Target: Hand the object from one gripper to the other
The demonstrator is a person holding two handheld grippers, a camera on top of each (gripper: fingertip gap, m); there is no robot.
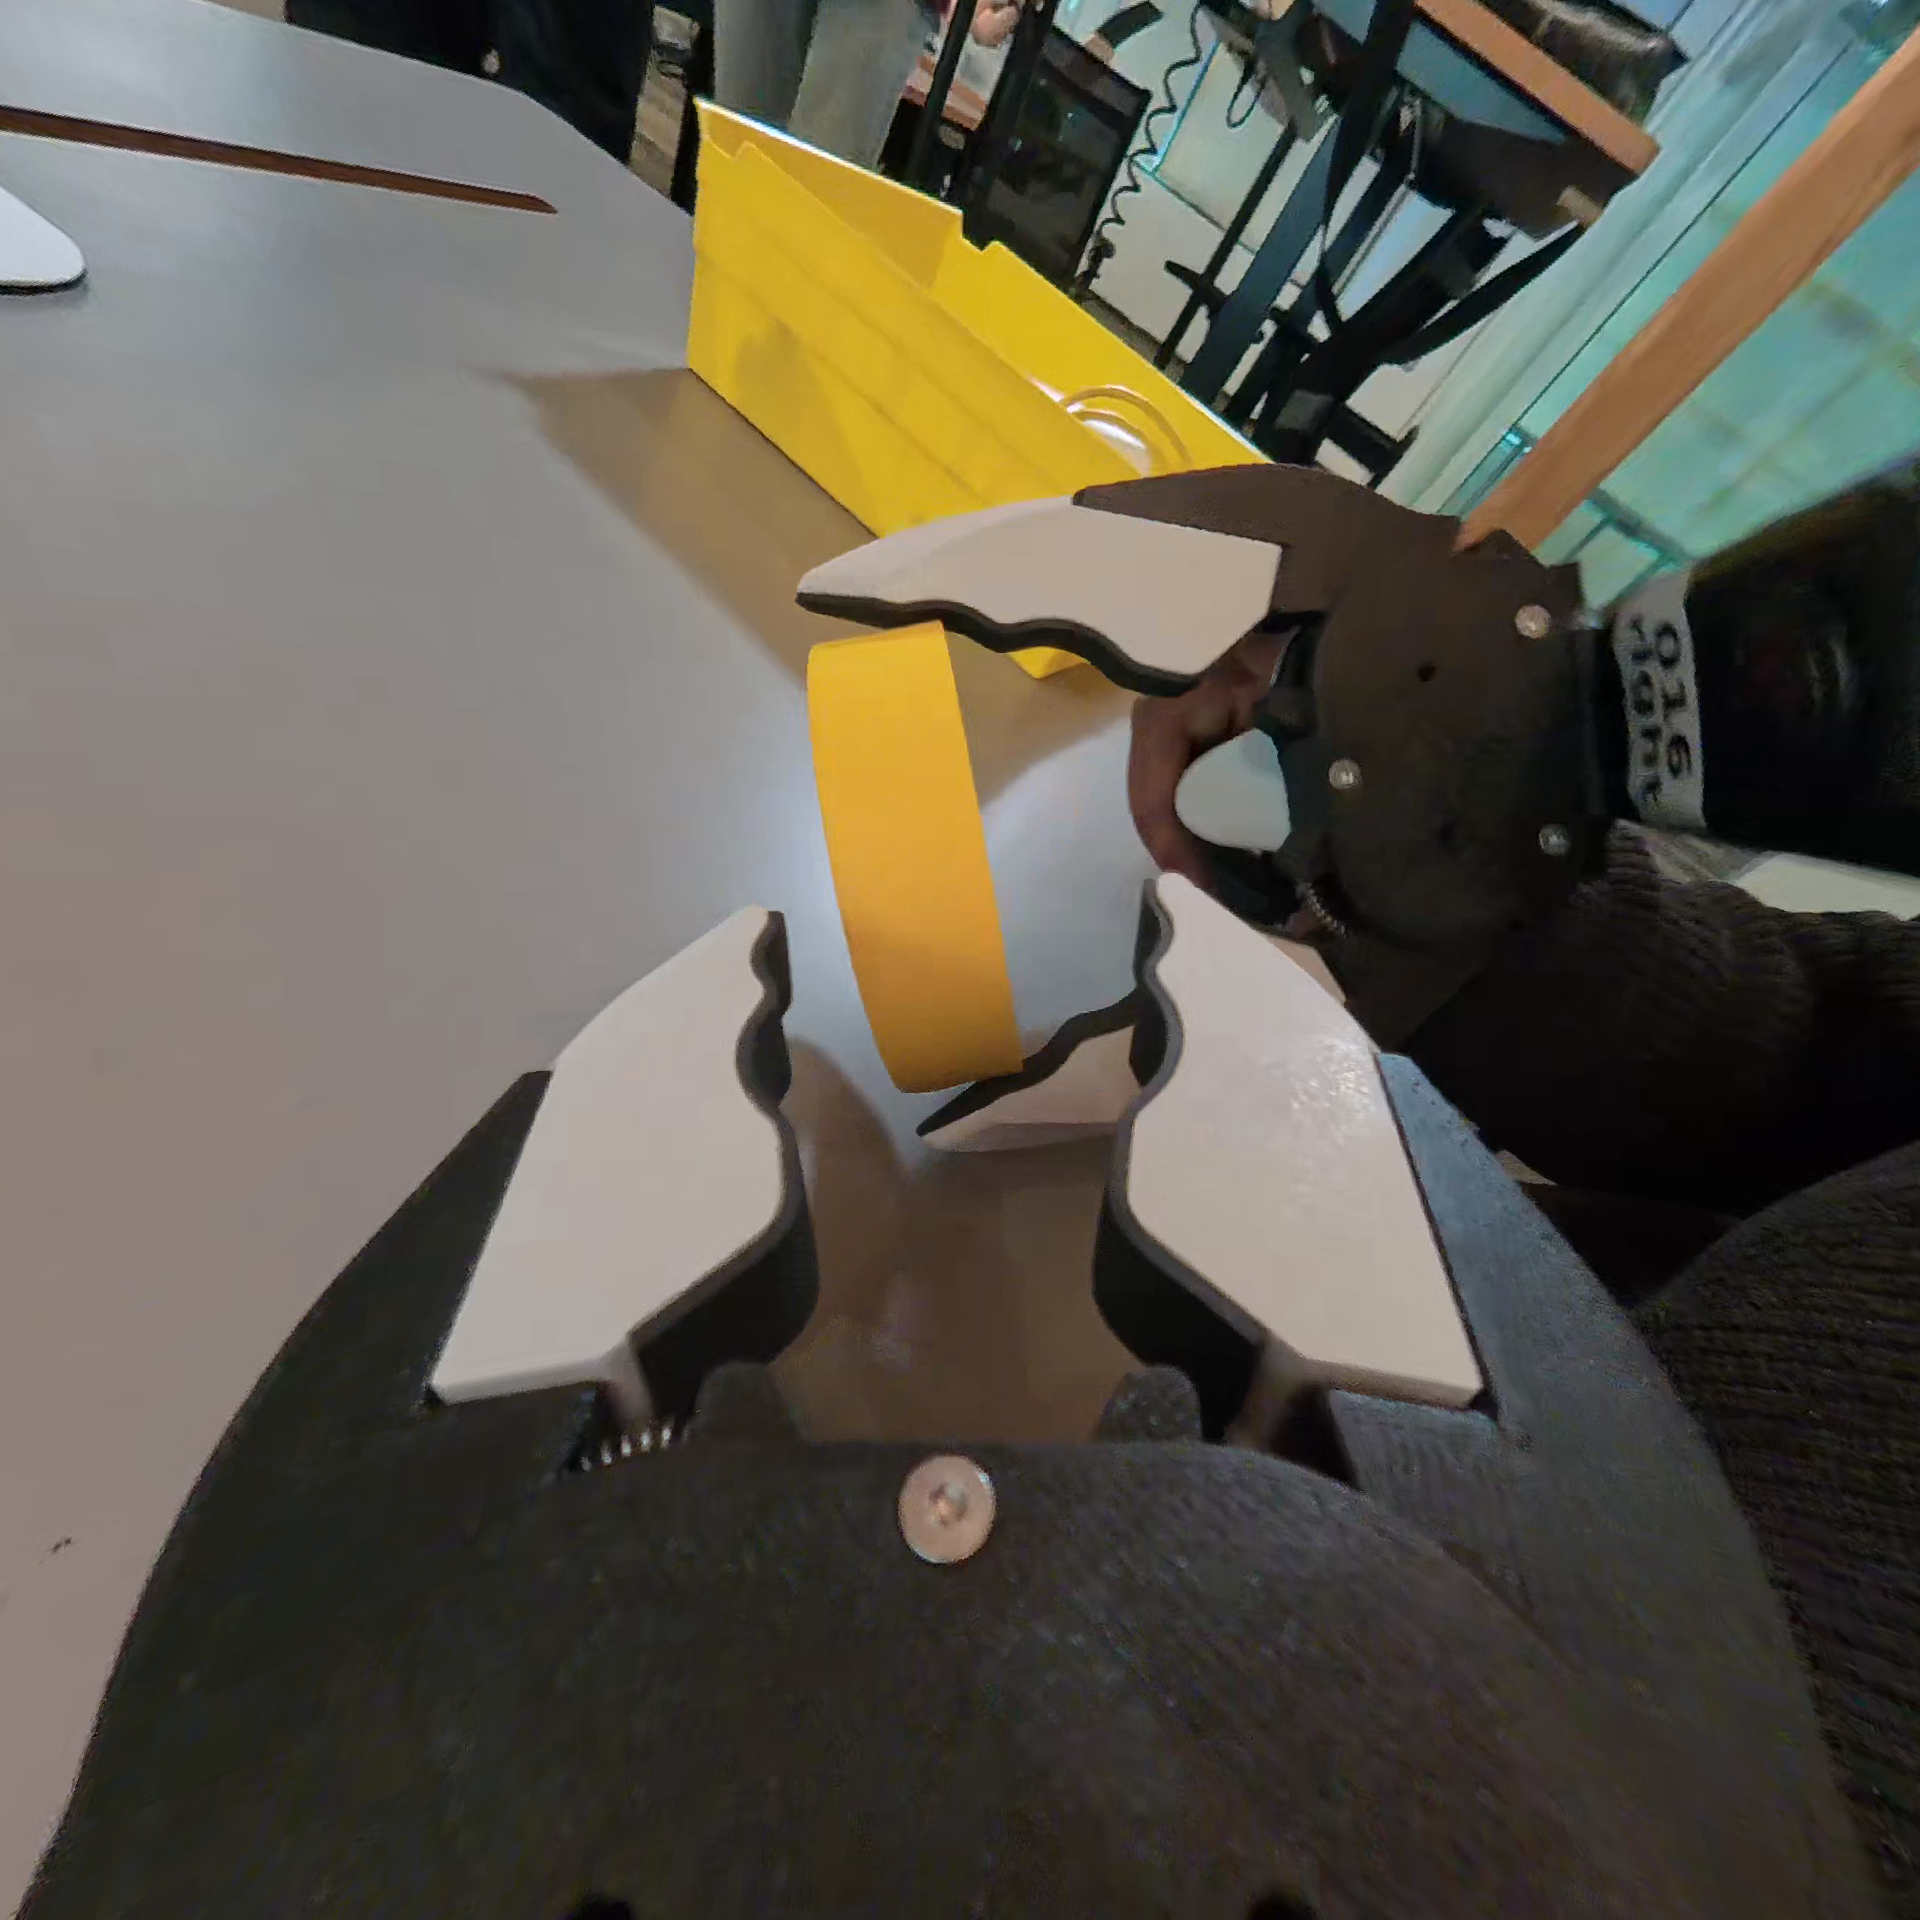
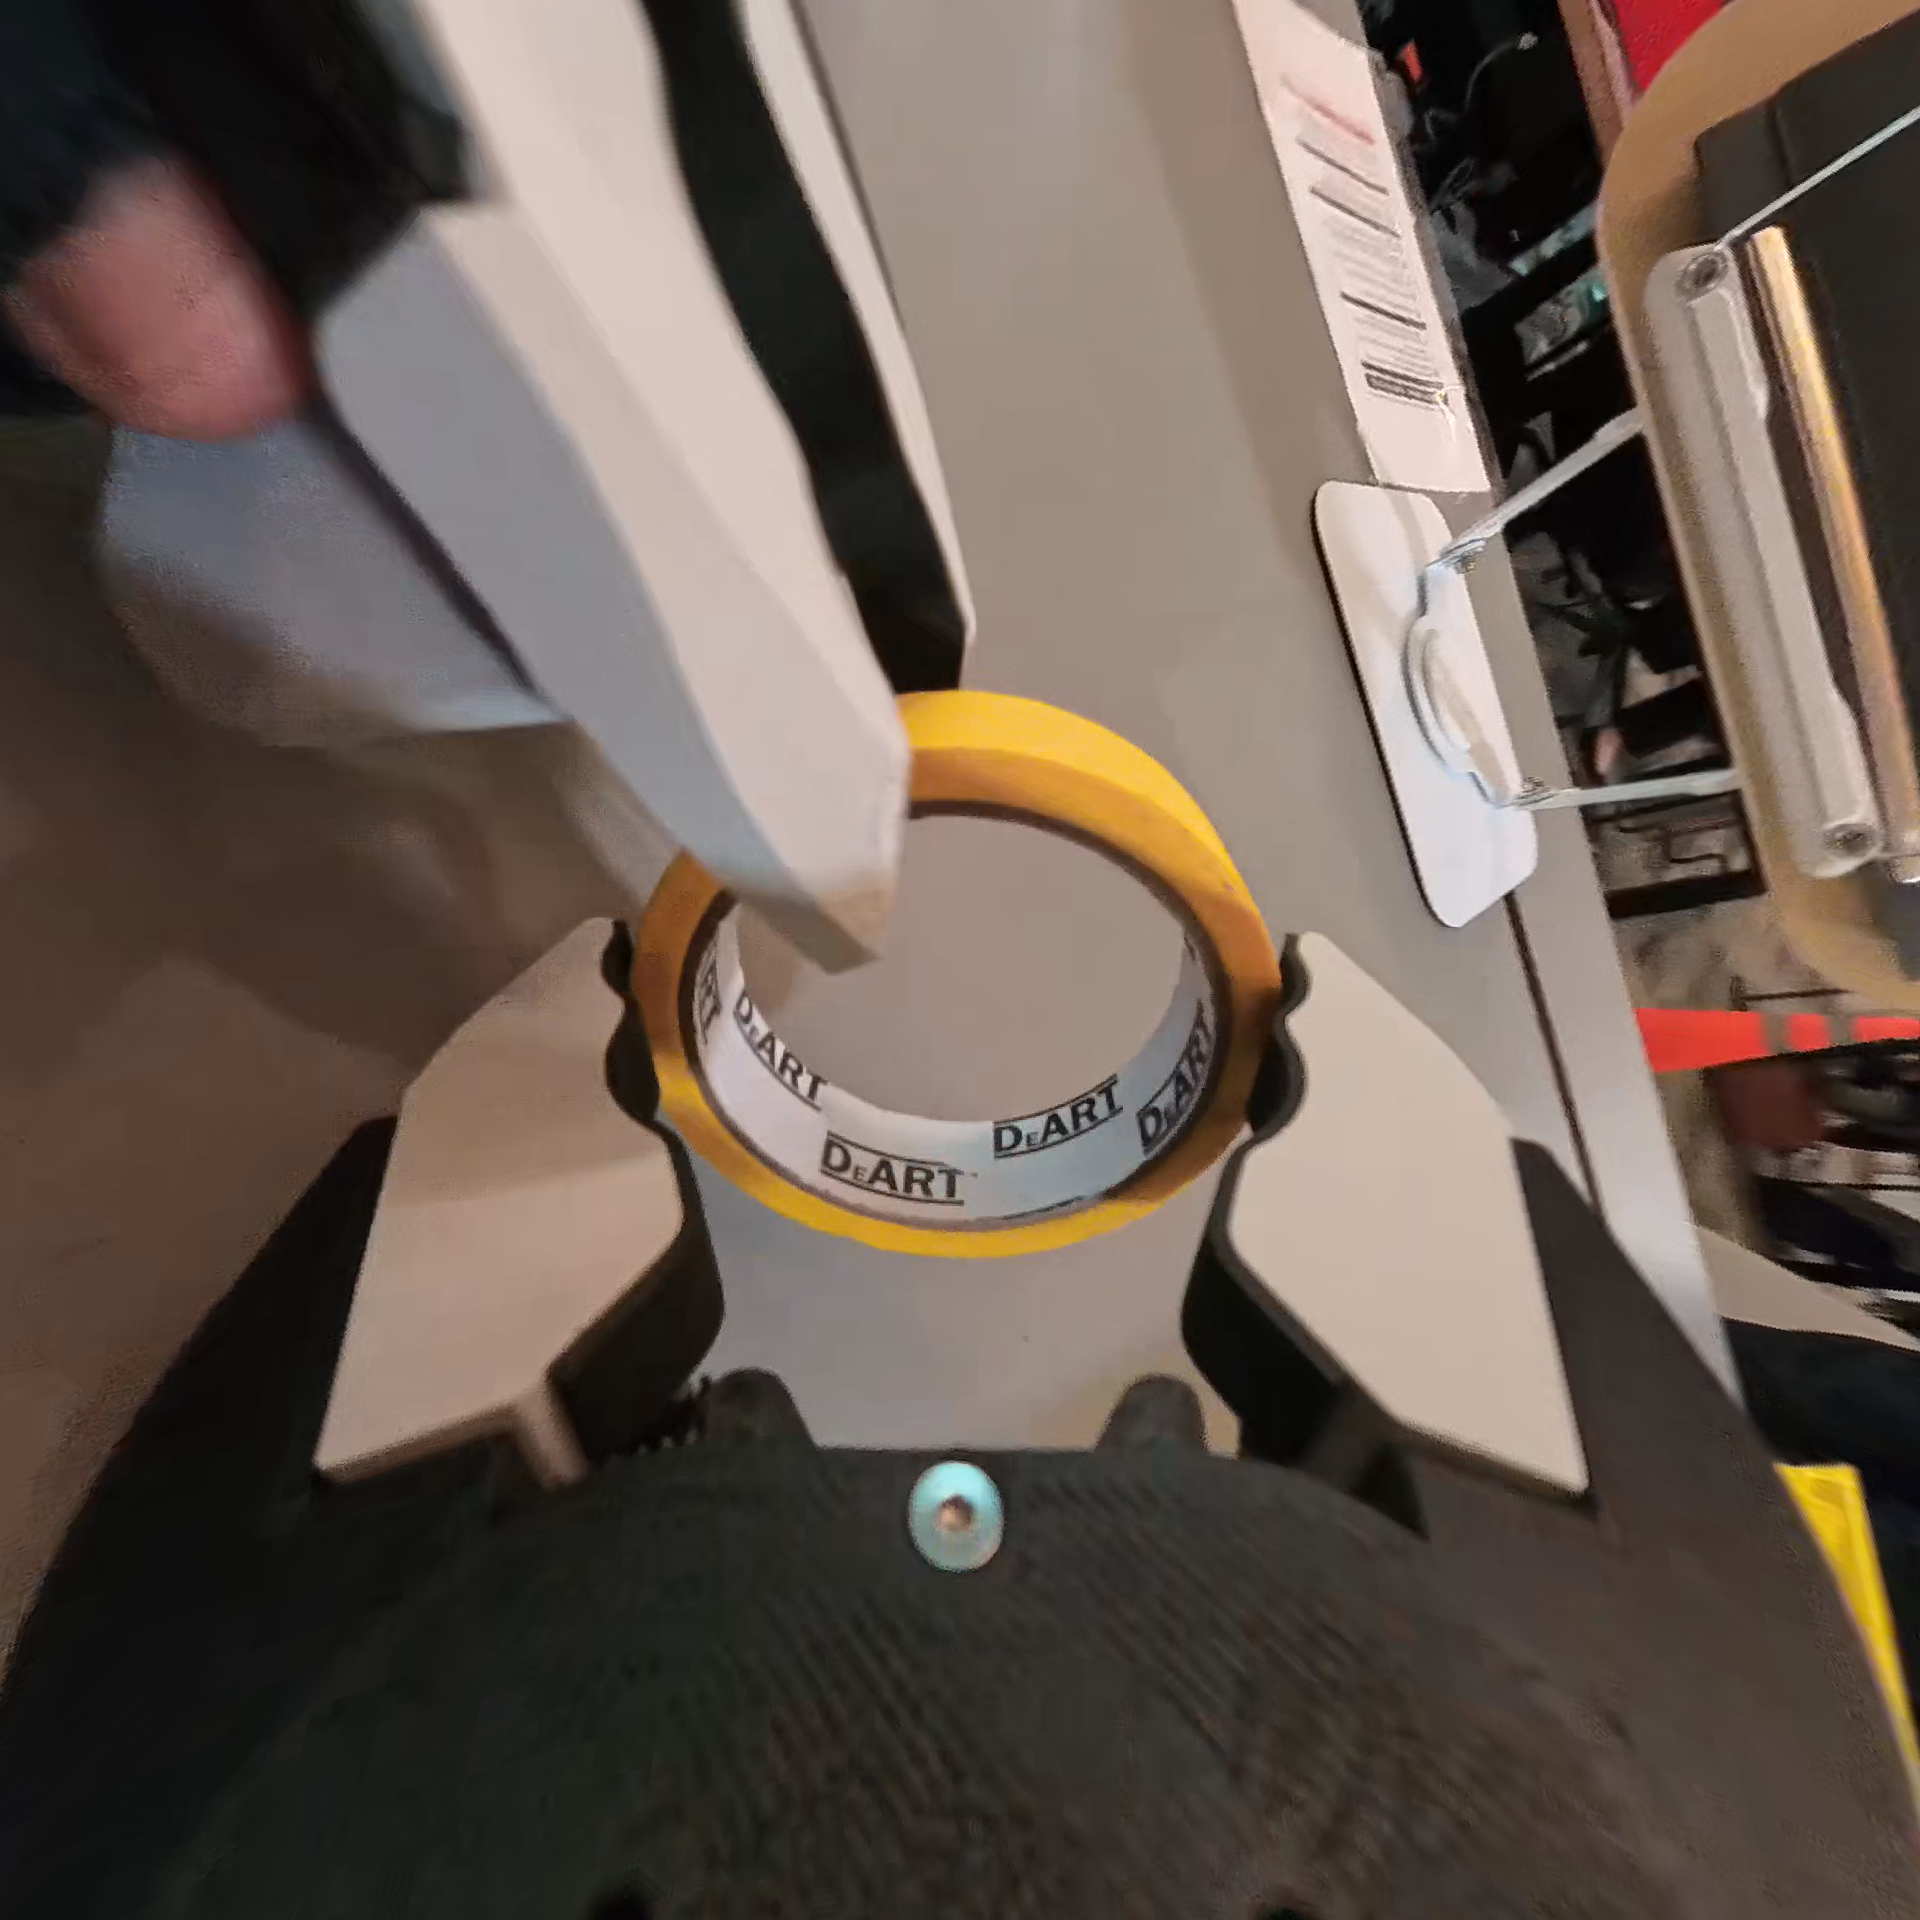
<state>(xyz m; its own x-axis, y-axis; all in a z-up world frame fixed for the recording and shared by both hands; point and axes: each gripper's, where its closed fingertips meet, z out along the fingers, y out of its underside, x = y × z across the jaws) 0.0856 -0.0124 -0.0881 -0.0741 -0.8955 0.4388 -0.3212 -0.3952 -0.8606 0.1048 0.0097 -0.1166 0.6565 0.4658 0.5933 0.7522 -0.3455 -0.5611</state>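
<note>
Yellow tape roll (image 2: 951,977) clamped across its outer rim between the right gripper (image 2: 951,1023) fingers, held in the air above the grey table (image 1: 312,623). Left gripper (image 1: 961,966) jaws spread apart, empty, one finger (image 2: 727,665) poking into the roll's hole, the other outside the band. Yellow bin (image 1: 883,343) well behind. Risks, as a guess: right grip loosened before the left closes, so a dropped, rolling tape; off-centre bite on the thin wall, so a twist out of both grips.
</note>
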